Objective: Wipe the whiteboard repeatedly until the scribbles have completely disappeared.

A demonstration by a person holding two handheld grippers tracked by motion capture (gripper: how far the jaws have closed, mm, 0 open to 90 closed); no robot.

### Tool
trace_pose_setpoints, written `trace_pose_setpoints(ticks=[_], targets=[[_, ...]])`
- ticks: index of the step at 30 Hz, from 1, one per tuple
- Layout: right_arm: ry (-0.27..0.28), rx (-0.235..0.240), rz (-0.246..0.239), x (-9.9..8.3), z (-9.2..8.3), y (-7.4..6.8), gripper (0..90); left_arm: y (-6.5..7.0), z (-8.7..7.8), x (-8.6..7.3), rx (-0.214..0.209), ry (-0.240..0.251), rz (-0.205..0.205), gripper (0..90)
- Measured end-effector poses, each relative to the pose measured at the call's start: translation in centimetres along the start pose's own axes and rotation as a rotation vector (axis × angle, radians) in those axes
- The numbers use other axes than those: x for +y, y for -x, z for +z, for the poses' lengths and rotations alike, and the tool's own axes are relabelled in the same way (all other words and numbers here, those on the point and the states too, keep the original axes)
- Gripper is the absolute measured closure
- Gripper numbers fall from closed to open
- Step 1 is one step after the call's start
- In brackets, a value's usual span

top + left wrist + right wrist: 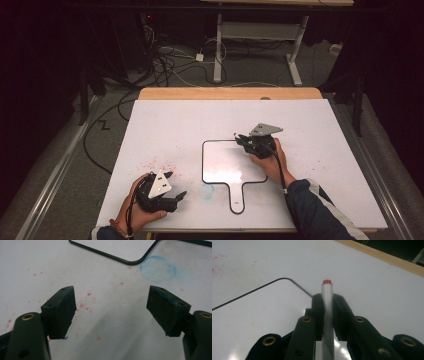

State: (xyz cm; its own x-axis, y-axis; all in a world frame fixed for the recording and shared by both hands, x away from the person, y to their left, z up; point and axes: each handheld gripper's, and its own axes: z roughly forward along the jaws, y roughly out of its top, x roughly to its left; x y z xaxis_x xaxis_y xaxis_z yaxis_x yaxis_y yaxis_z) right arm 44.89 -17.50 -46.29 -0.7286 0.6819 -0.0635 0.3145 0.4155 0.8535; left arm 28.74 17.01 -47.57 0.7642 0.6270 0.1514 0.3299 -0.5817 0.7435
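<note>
Since nobody told me what the job is, I'm guessing from the layout: looks like drawing or marking on the little handled whiteboard (226, 162) lying flat in the middle of the white table (310, 125).

Right gripper (243, 140) is clamped on a grey marker (328, 315) with a red end (327, 281), the pen running straight up between the jaws. From above, that gripper sits over the board's upper right corner, low over it, though I can't tell if anything is actually touching the surface. Can't tell either whether that red bit is a cap or the tip.

Left gripper (172, 187) is parked near the front left of the table, jaws spread wide with nothing between them, above some red speckles (87, 300). A faint blue smudge circle (157, 268) sits just beside the board's lower left corner.

My read is the pen's in hand and the marking step is about to happen. Next move probably needs the tip brought down onto the board with light pressure, and maybe the idle gripper pinning the handle so the board doesn't skate around.
</note>
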Motion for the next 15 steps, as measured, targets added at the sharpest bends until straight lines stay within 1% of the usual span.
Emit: trace_pose_setpoints(ticks=[1,3,4,6,8,10,13,15], targets=[[0.000,-0.015,0.010,0.2,0.2,0.5,81.4,0.0,0.0,0.0,0.000,-0.001,0.002,22.6],[0.002,-0.017,0.015,0.4,0.4,1.1,81.4,0.0,0.0,0.0,-0.001,0.002,0.002,22.6],[-0.004,-0.025,0.033,0.5,0.6,1.3,81.4,0.0,0.0,0.0,0.000,0.004,-0.001,22.6],[-0.001,-0.031,0.037,0.7,1.0,1.7,81.4,-0.1,-0.1,0.0,-0.001,0.004,-0.001,22.6],[-0.011,-0.047,0.036,0.9,1.3,1.9,81.4,-0.2,-0.1,-0.1,-0.002,0.006,-0.002,22.7],[-0.012,-0.057,0.042,1.1,1.5,2.0,81.4,-0.2,-0.1,-0.1,-0.004,0.008,-0.004,22.6],[-0.018,-0.051,0.045,1.3,1.7,1.9,81.4,-0.2,-0.2,-0.1,-0.004,0.008,-0.001,22.7],[-0.035,-0.034,0.043,1.2,1.8,1.4,81.4,-0.2,-0.2,-0.1,-0.003,0.010,0.000,22.7]])
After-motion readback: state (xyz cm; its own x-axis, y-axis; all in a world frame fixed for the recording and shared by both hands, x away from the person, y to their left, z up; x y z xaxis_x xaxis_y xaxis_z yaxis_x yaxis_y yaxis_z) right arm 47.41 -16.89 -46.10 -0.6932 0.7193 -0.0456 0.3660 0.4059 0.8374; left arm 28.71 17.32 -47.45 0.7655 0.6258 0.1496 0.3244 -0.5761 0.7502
